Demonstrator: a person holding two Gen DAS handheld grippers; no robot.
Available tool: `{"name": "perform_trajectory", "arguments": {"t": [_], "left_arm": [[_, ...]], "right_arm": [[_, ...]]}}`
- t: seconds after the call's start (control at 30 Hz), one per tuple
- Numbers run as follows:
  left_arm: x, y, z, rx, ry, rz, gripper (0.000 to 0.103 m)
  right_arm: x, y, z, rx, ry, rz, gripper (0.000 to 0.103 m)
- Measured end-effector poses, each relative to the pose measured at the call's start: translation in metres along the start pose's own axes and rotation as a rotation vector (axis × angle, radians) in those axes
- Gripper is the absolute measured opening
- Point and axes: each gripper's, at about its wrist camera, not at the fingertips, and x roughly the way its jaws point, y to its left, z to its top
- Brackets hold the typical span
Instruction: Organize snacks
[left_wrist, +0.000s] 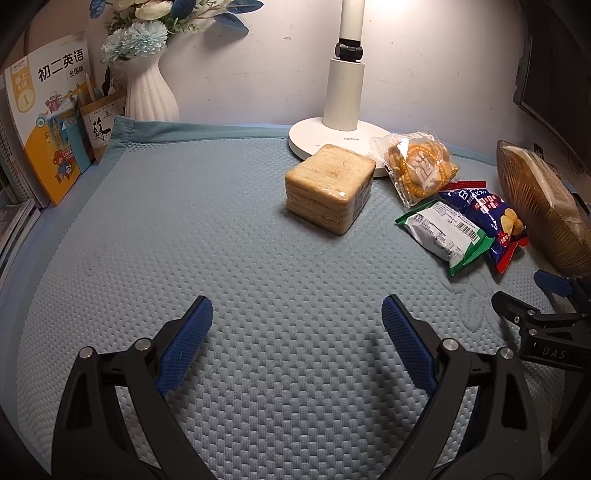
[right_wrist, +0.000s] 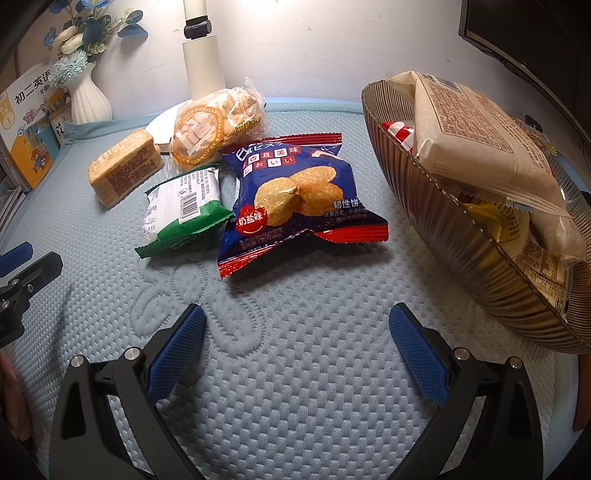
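Left wrist view
Left gripper (left_wrist: 297, 339): black frame, blue ribbed pads, jaws spread wide, nothing between them; hovers over the pale blue quilted mat (left_wrist: 221, 240).
Clear-wrapped stack of tan crackers (left_wrist: 328, 188): at 12 o'clock from the jaws, alone on the mat, just in front of the white desk lamp base (left_wrist: 306, 138).
Clear bag of round golden biscuits (left_wrist: 417, 166): at 1 o'clock, partly on the lamp base.
Green-and-white foil packet (left_wrist: 445, 236): at 2 o'clock, touching the dark blue and red biscuit bag (left_wrist: 491, 221) on its right.
Ribbed amber glass bowl (left_wrist: 532, 206): at 3 o'clock, far edge of view, a pale packet inside.
Right gripper (left_wrist: 546, 299): low at 3 o'clock, only partly seen.
Background: white ribbed vase of blue flowers (left_wrist: 147, 92) and yellow textbook (left_wrist: 51, 122) at 10 o'clock.

Right wrist view
Right gripper (right_wrist: 297, 338): jaws spread wide, empty, above the mat (right_wrist: 295, 369).
Blue and red biscuit bag (right_wrist: 299, 199): at 12 o'clock, flat on the mat.
Green-and-white packet (right_wrist: 184, 210): at 11 o'clock, touching the blue bag.
Cracker stack (right_wrist: 125, 171): at 10 o'clock, farther back.
Round biscuit bag (right_wrist: 214, 125): behind the blue bag.
Amber bowl (right_wrist: 461, 258): at 2 o'clock, tilted toward the camera, heaped with packets, a large beige one on top.
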Motion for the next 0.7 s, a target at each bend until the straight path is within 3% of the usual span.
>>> {"name": "perform_trajectory", "arguments": {"t": [0.7], "left_arm": [[-0.0021, -0.0001, -0.001, -0.001, -0.013, -0.004, 0.093]], "right_arm": [[0.0, 0.0, -0.0002, 0.0, 0.0, 0.0, 0.098]]}}
